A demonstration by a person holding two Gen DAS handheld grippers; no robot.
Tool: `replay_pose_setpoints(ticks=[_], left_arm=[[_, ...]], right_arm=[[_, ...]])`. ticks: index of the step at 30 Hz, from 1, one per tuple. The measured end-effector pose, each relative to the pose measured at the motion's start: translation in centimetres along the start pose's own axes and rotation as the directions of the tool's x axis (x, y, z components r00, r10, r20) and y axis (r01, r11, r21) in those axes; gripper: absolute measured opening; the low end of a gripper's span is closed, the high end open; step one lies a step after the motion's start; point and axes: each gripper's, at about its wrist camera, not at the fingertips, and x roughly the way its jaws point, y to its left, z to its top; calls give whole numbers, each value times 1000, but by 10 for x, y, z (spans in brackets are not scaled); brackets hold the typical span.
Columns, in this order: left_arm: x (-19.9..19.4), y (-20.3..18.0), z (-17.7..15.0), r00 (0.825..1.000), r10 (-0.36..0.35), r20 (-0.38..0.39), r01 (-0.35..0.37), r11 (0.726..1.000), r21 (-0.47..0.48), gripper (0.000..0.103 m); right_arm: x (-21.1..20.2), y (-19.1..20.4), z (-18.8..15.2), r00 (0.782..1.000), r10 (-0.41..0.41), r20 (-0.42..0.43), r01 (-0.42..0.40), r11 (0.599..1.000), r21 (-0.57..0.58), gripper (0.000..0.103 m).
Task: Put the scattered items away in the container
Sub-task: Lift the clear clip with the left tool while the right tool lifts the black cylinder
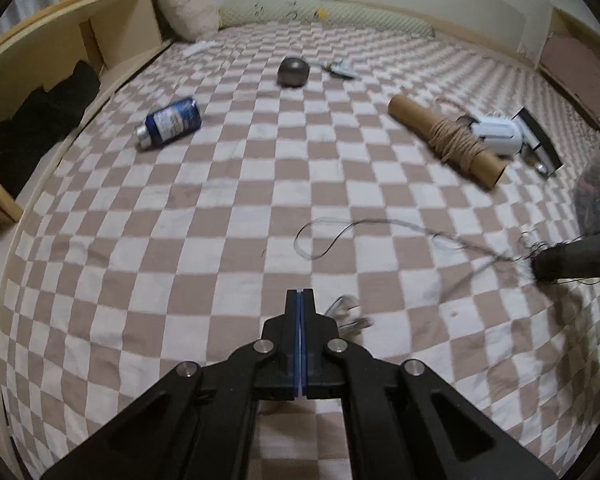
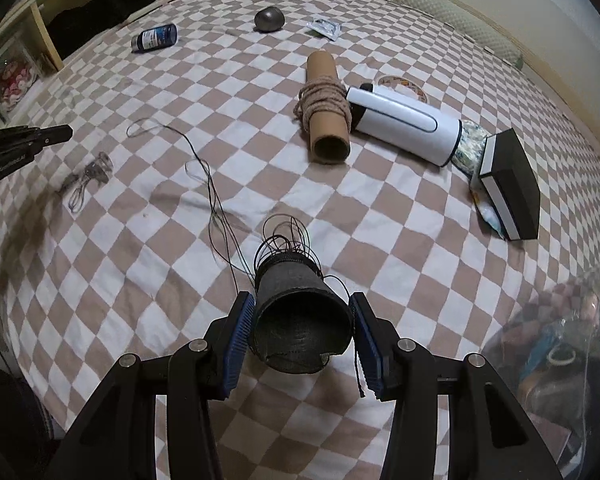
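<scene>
Bed (image 2: pixel 148 240): far side, left to right, bottle (image 2: pixel 154 38), ball (image 2: pixel 269 19), packet (image 2: pixel 323 27). Centre right: tube (image 2: pixel 327 114) wound with twine (image 2: pixel 323 102), touching canister (image 2: pixel 406 124) on its right; box (image 2: pixel 508 184) beyond the canister's end. Left: clip (image 2: pixel 90 178) below left tool (image 2: pixel 66 133). Near centre: spool (image 2: pixel 300 312) between right tool (image 2: pixel 302 334) pads, thread (image 2: pixel 204 172) trailing left. Near right: bag (image 2: pixel 556 344).
</scene>
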Motion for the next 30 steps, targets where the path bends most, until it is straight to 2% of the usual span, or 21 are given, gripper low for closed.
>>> replay_pose_setpoints(ticks=[3, 4, 5, 6, 7, 14, 20, 24, 26, 28, 30], left_arm=[[8, 4, -7, 999, -3, -37, 3, 1000, 13, 4], [11, 3, -9, 999, -10, -52, 11, 1000, 25, 18], [15, 2, -11, 997, -19, -73, 22, 999, 42, 43], [17, 1, -14, 996, -21, -82, 25, 998, 54, 54], [18, -1, -16, 996, -20, -85, 25, 997, 67, 61], [34, -16, -17, 993, -24, -116, 38, 991, 127, 61], [56, -29, -14, 990, 39, -138, -10, 978, 207, 61], [59, -30, -20, 991, 37, -131, -5, 972, 233, 59], [58, -30, -21, 992, 17, -129, 13, 972, 235, 40], [57, -30, -22, 992, 11, -127, 20, 970, 242, 30], [56, -33, -23, 993, 17, -119, 14, 967, 256, 30]], right_arm=[[3, 0, -4, 1000, 4, -14, -4, 1000, -5, 49], [3, -1, -5, 1000, 8, -18, -8, 1000, -4, 49], [4, -2, -6, 1000, 12, -20, -12, 1000, 0, 49], [5, -3, -6, 1000, 18, -24, -18, 1000, 5, 49], [6, -6, -7, 999, 27, -30, -26, 1000, 14, 49], [21, -16, -12, 993, 90, -79, -84, 994, 69, 49], [40, -7, -8, 991, 88, -101, -84, 995, 45, 49], [51, -4, -4, 990, 83, -112, -80, 996, 30, 49], [59, -2, -5, 988, 81, -135, -79, 997, 21, 49], [66, -2, -9, 984, 77, -158, -76, 997, 15, 49], [72, -3, -14, 981, 80, -178, -77, 997, 23, 49]])
